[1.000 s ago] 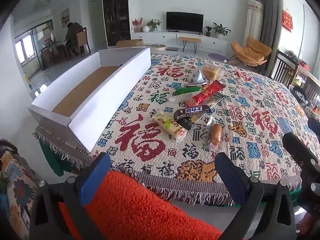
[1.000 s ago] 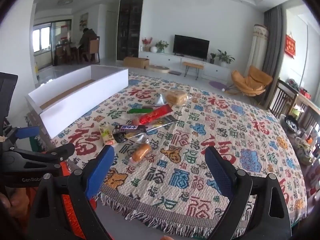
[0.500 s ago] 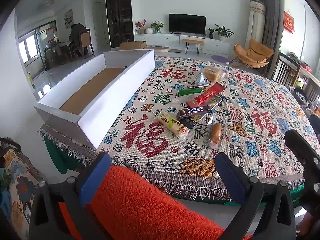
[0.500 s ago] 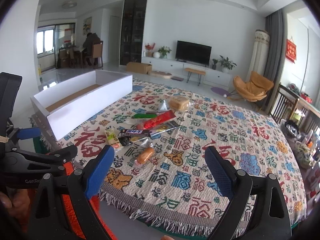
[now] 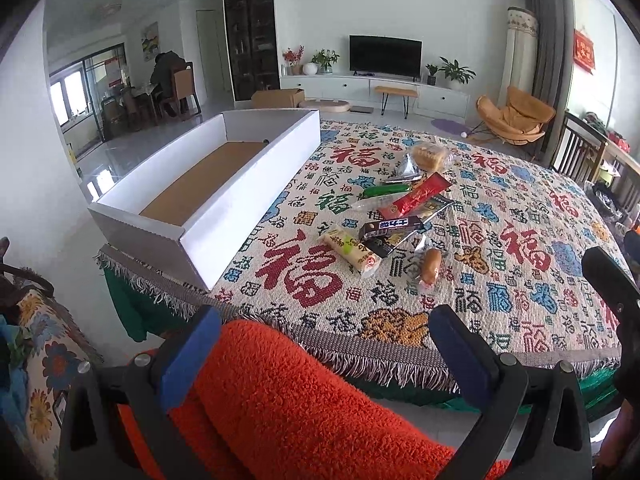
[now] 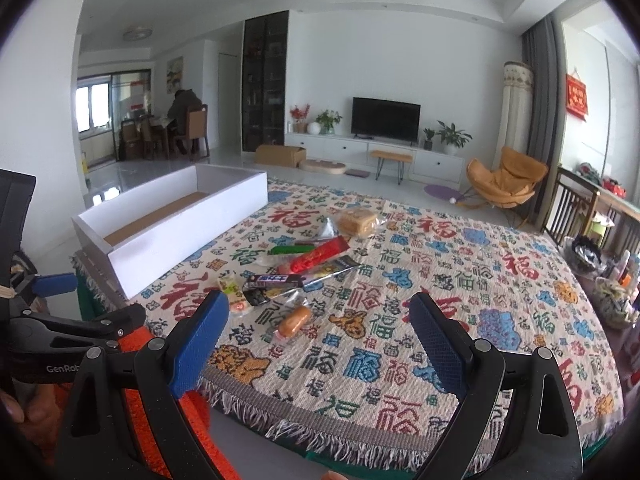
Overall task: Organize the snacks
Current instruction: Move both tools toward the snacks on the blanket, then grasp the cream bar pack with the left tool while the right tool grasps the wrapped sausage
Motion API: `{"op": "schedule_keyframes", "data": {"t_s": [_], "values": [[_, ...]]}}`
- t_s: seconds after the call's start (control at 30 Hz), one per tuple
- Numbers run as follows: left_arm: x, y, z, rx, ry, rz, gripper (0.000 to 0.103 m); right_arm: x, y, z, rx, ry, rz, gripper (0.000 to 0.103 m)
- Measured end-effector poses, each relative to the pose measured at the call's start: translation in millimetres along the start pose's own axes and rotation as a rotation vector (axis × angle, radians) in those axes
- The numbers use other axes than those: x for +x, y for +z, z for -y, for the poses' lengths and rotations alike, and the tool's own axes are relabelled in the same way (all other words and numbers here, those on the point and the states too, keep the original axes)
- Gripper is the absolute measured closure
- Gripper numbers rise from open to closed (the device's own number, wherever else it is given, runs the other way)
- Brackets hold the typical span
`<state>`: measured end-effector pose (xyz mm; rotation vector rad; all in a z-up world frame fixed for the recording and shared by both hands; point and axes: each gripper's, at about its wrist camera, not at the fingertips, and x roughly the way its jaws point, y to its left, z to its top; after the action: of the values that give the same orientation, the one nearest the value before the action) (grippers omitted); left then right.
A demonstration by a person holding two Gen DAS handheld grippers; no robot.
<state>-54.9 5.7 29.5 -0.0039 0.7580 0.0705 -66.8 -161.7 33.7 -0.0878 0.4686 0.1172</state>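
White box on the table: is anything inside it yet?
No snacks show inside the white box: only its bare brown cardboard floor. The near wall hides a strip of the floor, so that part cannot be checked.

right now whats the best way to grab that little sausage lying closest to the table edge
Take the sausage across its narrow middle, coming straight down from above. It lies flat on the patterned cloth, apart from the pile of snacks, long axis angled away, so the jaws should close across its width. The right gripper is open and nearest, probably the easier one to use.
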Motion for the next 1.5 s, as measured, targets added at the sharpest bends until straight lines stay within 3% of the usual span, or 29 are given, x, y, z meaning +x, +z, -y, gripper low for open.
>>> {"op": "schedule_keyframes", "data": {"t_s": [0.23,0.63,0.77,0.9,1.0,1.1,1.23,1.37,1.43,1.47,1.5], "values": [[-4.5,0.3,11.7,0.047,0.026,0.004,0.0,-5.1,3.2,14.7,0.046,-0.017,0.034,0.009],[43.2,-4.5,-1.8,0.008,-0.019,-0.1,0.0,26.4,-4.0,6.3,0.009,-0.008,-0.045,0.009],[63.9,-7.0,-9.7,-0.003,-0.04,-0.161,0.0,49.4,-9.0,4.4,0.015,0.008,-0.112,0.009],[87.9,0.1,-42.5,-0.058,-0.092,-0.226,0.0,92.4,-11.9,19.5,0.082,0.142,-0.233,0.009],[110.0,9.9,-67.4,-0.12,-0.127,-0.29,0.0,143.1,-14.6,42.4,0.178,0.208,-0.388,0.009],[121.4,18.0,-66.3,-0.075,-0.138,-0.293,0.0,186.6,-22.7,53.5,0.22,0.218,-0.542,0.009],[133.6,19.1,-48.9,0.002,-0.13,-0.305,0.0,217.5,-30.7,33.7,0.149,0.29,-0.611,0.01],[152.2,20.1,-40.4,-0.018,-0.14,-0.362,0.0,239.1,-39.8,3.9,0.056,0.294,-0.612,0.012],[163.4,26.4,-35.9,-0.035,-0.137,-0.381,0.0,252.0,-45.7,-6.2,0.036,0.262,-0.618,0.021],[169.3,30.9,-34.0,-0.047,-0.133,-0.387,0.0,255.2,-48.2,-9.7,0.032,0.245,-0.614,0.03],[175.4,35.8,-32.9,-0.065,-0.131,-0.39,0.0,257.9,-50.6,-12.1,0.033,0.223,-0.61,0.049]]}}
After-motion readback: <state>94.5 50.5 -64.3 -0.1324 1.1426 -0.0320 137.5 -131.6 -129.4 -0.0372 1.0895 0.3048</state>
